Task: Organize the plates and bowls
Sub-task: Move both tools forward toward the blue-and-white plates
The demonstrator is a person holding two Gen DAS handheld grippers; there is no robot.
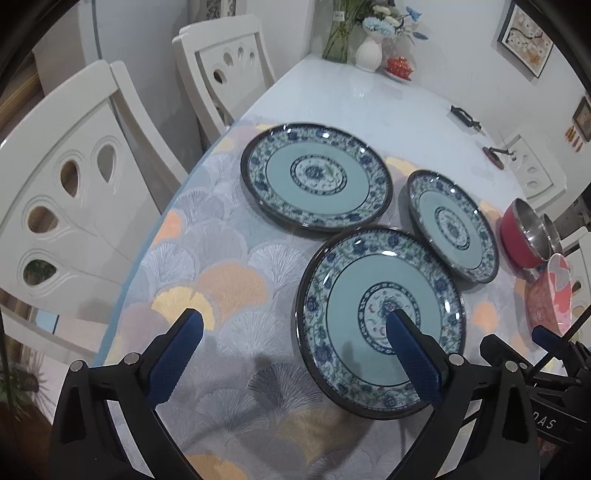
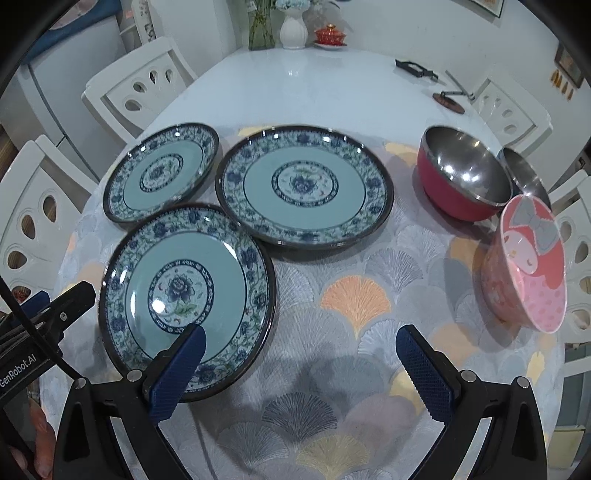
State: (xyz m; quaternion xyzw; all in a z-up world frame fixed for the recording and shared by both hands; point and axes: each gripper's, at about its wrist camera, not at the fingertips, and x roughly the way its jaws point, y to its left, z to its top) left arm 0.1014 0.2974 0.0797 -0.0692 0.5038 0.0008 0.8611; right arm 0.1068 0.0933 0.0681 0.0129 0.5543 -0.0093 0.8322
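Three blue-and-teal floral plates lie on the patterned tablecloth: a near plate [image 1: 380, 321] [image 2: 186, 295], a far left plate [image 1: 316, 175] [image 2: 162, 173] and a right plate [image 1: 452, 225] [image 2: 304, 188]. A red steel-lined bowl [image 2: 461, 177] [image 1: 522, 238], a second steel bowl [image 2: 524, 173] behind it and a pink cartoon bowl [image 2: 528, 266] [image 1: 550, 295] stand at the right. My left gripper [image 1: 293, 328] is open above the cloth, its right finger over the near plate. My right gripper [image 2: 301, 345] is open, its left finger over the near plate's edge.
White chairs [image 1: 74, 195] stand along the left side and another [image 2: 506, 107] at the right. At the table's far end are a white vase [image 2: 293, 27], a glass vase with stems [image 2: 260, 29], a red lidded cup [image 2: 330, 35] and small dark items [image 2: 448, 99].
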